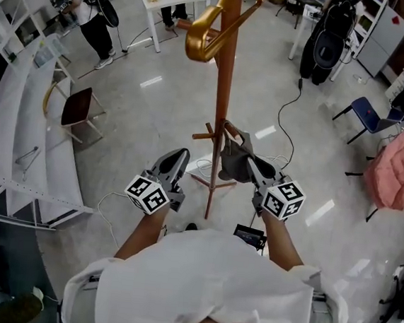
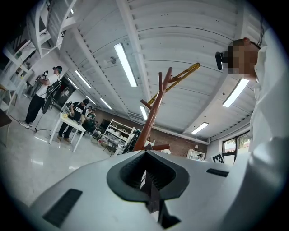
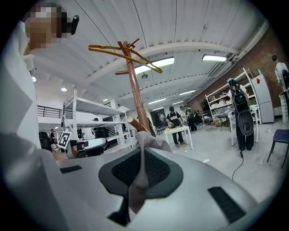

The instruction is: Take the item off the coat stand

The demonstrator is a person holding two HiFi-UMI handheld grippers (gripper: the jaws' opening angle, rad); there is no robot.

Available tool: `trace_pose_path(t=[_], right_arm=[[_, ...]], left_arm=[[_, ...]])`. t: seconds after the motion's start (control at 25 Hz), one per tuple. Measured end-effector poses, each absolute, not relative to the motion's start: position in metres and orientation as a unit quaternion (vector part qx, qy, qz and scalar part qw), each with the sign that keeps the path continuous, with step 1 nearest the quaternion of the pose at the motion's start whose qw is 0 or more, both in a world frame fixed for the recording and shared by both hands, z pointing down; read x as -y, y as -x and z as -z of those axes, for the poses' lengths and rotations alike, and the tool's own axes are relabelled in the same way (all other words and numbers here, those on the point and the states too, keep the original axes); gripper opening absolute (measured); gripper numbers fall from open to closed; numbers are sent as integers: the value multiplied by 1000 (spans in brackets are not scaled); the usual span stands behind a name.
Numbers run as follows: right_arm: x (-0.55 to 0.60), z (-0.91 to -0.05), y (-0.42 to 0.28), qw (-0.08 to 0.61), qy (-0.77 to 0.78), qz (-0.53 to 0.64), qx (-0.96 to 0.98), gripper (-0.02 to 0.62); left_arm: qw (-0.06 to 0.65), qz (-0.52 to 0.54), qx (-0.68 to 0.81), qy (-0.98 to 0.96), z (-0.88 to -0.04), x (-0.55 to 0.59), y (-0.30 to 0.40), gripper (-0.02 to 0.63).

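A brown wooden coat stand (image 1: 223,88) rises in front of me, with a gold hanger (image 1: 207,33) on its top pegs. A grey cloth item (image 1: 234,160) hangs at a low peg of the stand. My right gripper (image 1: 252,168) is shut on this cloth. In the right gripper view the grey fabric (image 3: 143,155) is pinched between the jaws and runs up to the peg (image 3: 135,127). Just left of the pole, my left gripper (image 1: 175,163) is shut and touches neither the cloth nor the stand. The left gripper view shows the stand (image 2: 153,117) and the hanger (image 2: 180,76) beyond the jaws.
White shelving (image 1: 19,140) lines the left side, with a dark chair (image 1: 78,106) next to it. A white table (image 1: 176,0) and people stand at the back. A golf bag (image 1: 327,41), a blue chair (image 1: 369,113) and a pink-covered seat (image 1: 400,169) are on the right. A black cable (image 1: 284,119) crosses the floor.
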State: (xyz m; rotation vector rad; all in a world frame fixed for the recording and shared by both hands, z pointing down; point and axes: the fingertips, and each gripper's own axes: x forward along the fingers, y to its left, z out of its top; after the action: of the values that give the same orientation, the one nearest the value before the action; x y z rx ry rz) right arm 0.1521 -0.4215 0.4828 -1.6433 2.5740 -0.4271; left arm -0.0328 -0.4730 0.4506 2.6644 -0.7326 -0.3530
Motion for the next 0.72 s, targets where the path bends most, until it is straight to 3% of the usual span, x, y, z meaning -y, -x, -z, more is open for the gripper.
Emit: trace_pose_path(t=[0.36,0.72], right_arm=[[367,-471,-202,37,538,119,-834,32],[368,-447,-186,43,534,103,-838,32]], left_arm=[[179,130,253,-942,-459,421,-10,12],[176,136,262,-939,-451,426,11,12]])
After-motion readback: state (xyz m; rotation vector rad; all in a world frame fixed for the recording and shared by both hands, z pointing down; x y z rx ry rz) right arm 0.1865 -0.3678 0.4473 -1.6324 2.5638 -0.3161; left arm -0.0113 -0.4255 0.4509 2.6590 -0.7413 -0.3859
